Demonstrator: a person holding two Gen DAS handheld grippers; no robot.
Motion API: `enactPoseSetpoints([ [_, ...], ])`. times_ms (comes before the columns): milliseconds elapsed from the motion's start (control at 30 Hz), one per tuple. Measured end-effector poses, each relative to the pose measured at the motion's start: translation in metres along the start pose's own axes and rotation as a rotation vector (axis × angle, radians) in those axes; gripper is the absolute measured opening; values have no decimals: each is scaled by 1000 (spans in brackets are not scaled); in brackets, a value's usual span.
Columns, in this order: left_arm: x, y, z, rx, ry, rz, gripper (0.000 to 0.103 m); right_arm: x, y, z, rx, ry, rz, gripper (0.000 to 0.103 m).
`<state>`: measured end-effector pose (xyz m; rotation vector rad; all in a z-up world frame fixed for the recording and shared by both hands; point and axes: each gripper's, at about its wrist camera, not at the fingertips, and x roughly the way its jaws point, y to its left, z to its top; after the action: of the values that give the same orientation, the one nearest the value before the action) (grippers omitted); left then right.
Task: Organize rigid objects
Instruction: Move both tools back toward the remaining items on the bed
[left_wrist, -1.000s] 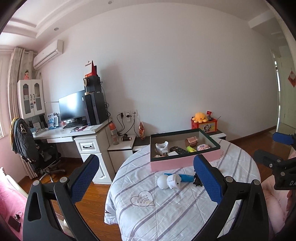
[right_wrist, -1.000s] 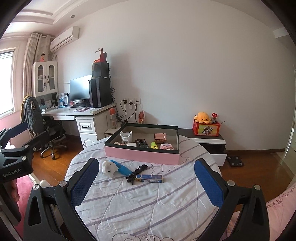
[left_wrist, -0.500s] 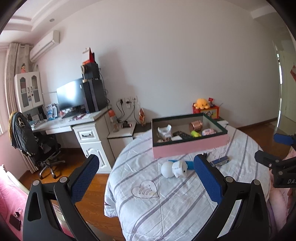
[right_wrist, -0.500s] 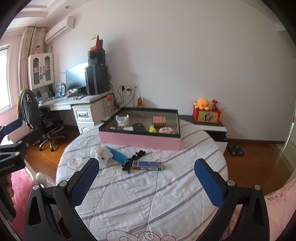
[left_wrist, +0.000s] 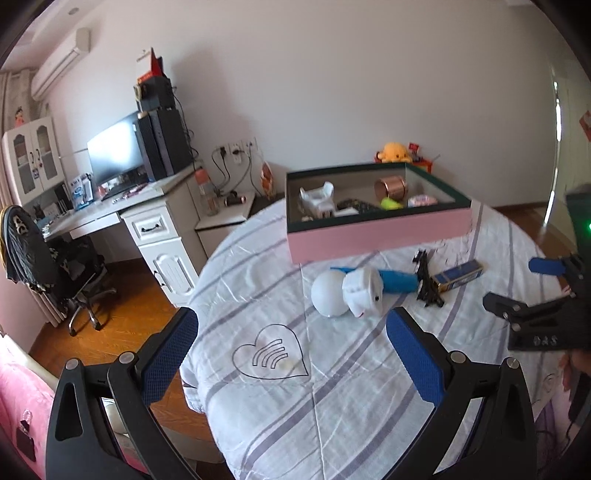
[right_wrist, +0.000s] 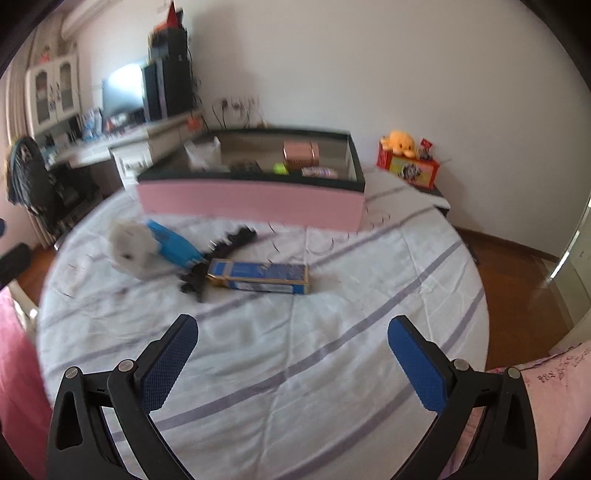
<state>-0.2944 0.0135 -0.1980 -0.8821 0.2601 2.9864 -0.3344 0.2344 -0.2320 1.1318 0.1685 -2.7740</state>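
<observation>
Both grippers have closed in on the loose items, and nothing is picked up yet.

Your left gripper (left_wrist: 291, 343) and right gripper (right_wrist: 291, 347) both have jaws spread wide and empty. Compared with a second ago, the table (right_wrist: 332, 369) fills more of each view, so the approach is under way. The white-and-blue toy (left_wrist: 354, 288), black piece (right_wrist: 218, 254) and blue box (right_wrist: 258, 277) lie just before the pink tray (right_wrist: 251, 203); blur hides finer detail, but they seem unmoved.

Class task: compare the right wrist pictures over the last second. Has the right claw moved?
Yes. The right claw has come forward and down toward the table: the pink box and blue carton loom larger.
</observation>
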Motion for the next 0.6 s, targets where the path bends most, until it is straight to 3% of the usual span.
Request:
enactPoseSetpoints([
  [267, 32, -4, -5, 16, 57, -7, 103, 46, 16, 17, -69, 103, 40, 103],
  [600, 49, -3, -9, 18, 92, -26, 103, 69, 16, 39, -149, 125, 63, 103],
])
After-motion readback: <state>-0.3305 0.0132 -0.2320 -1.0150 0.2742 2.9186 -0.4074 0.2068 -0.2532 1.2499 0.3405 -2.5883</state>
